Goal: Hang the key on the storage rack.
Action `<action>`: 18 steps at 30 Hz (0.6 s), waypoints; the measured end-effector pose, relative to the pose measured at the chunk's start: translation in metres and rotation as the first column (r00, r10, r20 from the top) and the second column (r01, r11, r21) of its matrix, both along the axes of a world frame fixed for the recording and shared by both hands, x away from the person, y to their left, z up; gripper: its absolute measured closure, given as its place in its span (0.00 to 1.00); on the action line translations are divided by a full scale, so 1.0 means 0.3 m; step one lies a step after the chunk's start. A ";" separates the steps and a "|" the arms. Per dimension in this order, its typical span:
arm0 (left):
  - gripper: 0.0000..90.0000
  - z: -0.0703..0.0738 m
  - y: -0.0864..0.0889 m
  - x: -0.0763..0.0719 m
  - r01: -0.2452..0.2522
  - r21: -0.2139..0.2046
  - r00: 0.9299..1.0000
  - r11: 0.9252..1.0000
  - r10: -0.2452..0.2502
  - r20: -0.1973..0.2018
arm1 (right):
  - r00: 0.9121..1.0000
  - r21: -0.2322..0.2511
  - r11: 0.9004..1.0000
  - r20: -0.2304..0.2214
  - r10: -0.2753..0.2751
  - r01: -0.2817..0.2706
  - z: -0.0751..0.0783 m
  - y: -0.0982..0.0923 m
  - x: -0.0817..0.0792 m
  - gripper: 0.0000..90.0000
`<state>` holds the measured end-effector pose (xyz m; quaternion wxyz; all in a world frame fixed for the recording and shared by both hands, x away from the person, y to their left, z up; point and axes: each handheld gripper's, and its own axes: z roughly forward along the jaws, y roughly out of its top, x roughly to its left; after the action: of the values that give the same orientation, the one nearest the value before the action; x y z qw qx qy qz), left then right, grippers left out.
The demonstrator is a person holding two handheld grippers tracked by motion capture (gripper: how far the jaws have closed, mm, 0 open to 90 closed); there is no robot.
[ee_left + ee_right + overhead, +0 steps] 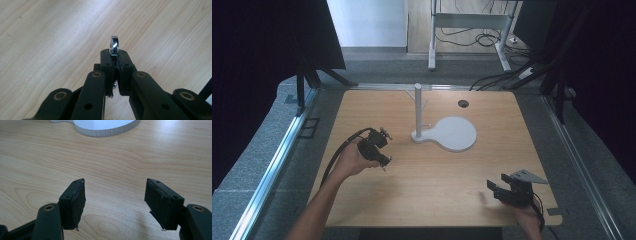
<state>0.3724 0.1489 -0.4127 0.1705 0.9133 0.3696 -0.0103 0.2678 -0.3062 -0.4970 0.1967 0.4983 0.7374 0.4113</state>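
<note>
From above, the left gripper is hovering left of the white stand with an upright post and round base. Its own view shows it pinching a shiny metal ring. The right gripper, near that base, is standing spread.

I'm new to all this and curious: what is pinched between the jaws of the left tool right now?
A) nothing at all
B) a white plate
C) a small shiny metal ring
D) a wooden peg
C: in the left gripper view the left tool has its jaws closed together on a small shiny metal ring, whose polished top pokes out above the pads over the wooden table.
</note>
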 end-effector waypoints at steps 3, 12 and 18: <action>0.95 0.006 0.000 0.024 -0.011 0.000 1.000 1.000 0.011 -0.004 | 1.000 -0.002 1.000 -0.005 0.001 -0.001 -0.001 -0.003 0.001 0.37; 0.95 0.058 0.000 0.080 -0.033 -0.009 0.999 0.999 0.033 0.031 | 1.000 -0.001 1.000 -0.010 -0.002 0.002 -0.002 -0.006 0.002 0.37; 0.95 0.099 -0.005 0.113 -0.027 -0.002 0.999 1.000 0.027 0.038 | 1.000 0.002 1.000 -0.010 -0.004 0.004 -0.001 -0.009 0.001 0.37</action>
<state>0.4063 0.1473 -0.3830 0.1784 0.9082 0.3785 0.0089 0.2681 -0.3090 -0.4974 0.1934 0.5020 0.7371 0.4091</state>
